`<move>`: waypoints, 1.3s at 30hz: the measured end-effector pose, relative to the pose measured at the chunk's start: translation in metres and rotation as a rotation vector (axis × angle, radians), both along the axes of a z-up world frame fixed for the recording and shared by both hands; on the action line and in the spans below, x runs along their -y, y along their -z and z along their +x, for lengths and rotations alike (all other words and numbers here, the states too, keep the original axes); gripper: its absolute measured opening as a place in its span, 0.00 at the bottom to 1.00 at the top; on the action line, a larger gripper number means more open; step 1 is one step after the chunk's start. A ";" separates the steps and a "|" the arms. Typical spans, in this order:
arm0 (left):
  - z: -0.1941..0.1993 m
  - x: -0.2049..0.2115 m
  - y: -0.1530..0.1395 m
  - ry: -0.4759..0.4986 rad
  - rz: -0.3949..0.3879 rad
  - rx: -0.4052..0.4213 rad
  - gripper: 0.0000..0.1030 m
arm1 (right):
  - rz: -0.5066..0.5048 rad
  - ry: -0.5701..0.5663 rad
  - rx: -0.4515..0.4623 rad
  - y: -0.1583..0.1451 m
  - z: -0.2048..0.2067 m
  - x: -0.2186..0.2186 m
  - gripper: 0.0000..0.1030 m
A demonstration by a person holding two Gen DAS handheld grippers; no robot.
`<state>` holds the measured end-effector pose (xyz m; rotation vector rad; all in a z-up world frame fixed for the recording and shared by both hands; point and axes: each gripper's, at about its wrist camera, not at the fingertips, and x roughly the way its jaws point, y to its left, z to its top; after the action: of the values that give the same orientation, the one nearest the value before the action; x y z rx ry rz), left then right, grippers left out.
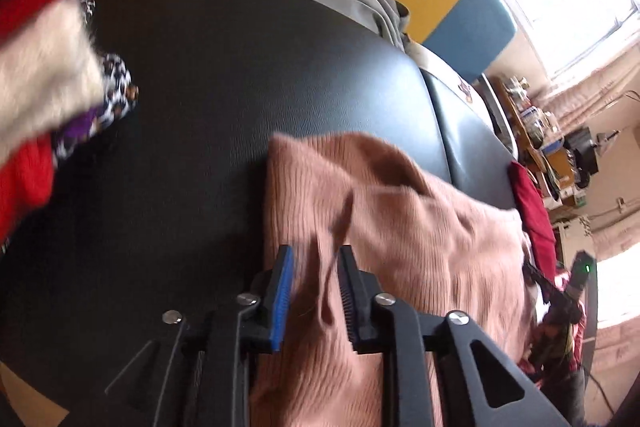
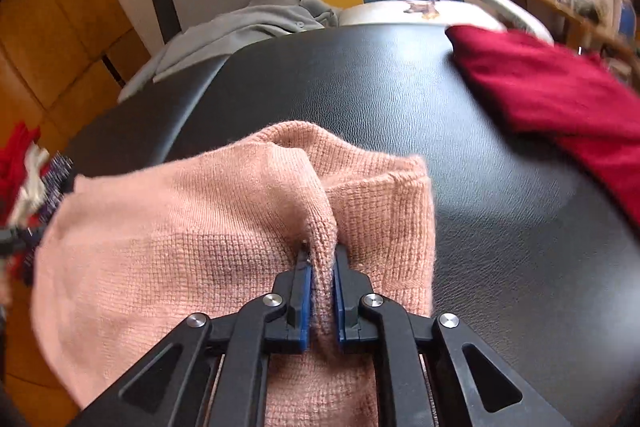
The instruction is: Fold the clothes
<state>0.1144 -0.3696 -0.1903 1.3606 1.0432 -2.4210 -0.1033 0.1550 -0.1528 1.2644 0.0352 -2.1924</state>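
A pink knitted sweater [image 1: 400, 227] lies bunched on the black padded table [image 1: 224, 67]. My left gripper [image 1: 314, 255] is over its near left edge, jaws a little apart with a fold of the pink knit between them. In the right wrist view the same sweater [image 2: 180, 227] fills the lower left. My right gripper [image 2: 320, 255] is shut on a pinched ridge of the pink knit near its right edge, above the table [image 2: 400, 87].
A dark red garment [image 2: 560, 99] lies on the table's right side, also seen in the left wrist view [image 1: 534, 219]. A pile of red, white and patterned clothes [image 1: 48, 75] sits at the left. Grey clothing [image 2: 248, 23] lies on a chair behind the table.
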 end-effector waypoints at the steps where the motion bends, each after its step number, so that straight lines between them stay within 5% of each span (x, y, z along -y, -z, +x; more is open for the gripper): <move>1: 0.001 -0.001 0.001 0.008 0.013 -0.003 0.24 | -0.017 0.006 0.007 0.000 0.000 -0.003 0.11; 5: 0.000 -0.005 0.007 0.035 0.042 -0.009 0.25 | -0.055 0.016 0.020 0.000 0.002 -0.004 0.19; 9: -0.007 -0.011 0.014 0.077 0.000 0.035 0.26 | -0.059 -0.045 0.002 -0.001 0.008 0.013 0.55; 12: -0.010 -0.013 0.012 0.082 -0.018 0.032 0.23 | 0.038 -0.108 -0.055 -0.003 0.018 0.035 0.69; 13: -0.011 -0.015 0.009 0.080 -0.035 0.032 0.12 | 0.077 -0.121 -0.074 -0.004 0.022 0.040 0.70; 14: -0.012 -0.016 0.006 0.079 -0.052 0.033 0.04 | 0.115 -0.134 -0.092 -0.004 0.026 0.045 0.69; 16: -0.010 -0.021 -0.010 0.079 -0.101 -0.005 0.04 | 0.148 -0.153 -0.114 -0.009 0.029 0.046 0.43; 17: -0.008 -0.021 -0.019 0.075 -0.115 -0.035 0.04 | 0.158 -0.158 -0.125 -0.015 0.030 0.046 0.06; 22: 0.005 -0.009 -0.047 -0.006 -0.182 -0.126 0.01 | 0.117 -0.094 -0.207 -0.052 0.031 0.025 0.07; 28: -0.014 -0.002 -0.002 -0.063 -0.213 0.040 0.01 | 0.155 -0.045 -0.146 -0.017 0.022 0.022 0.07; 33: 0.000 0.007 0.006 -0.121 -0.076 -0.003 0.03 | 0.144 -0.022 -0.136 -0.006 0.021 0.016 0.08; 35: 0.009 0.011 -0.001 -0.148 0.011 -0.079 0.20 | 0.134 -0.023 -0.131 -0.006 0.020 0.015 0.09; 39: -0.003 0.001 -0.005 -0.058 -0.017 -0.057 0.27 | 0.064 -0.001 -0.095 -0.004 0.017 0.006 0.13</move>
<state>0.1119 -0.3702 -0.1855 1.2455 1.0580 -2.4344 -0.0863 0.1495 -0.1484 1.1929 0.1452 -2.2651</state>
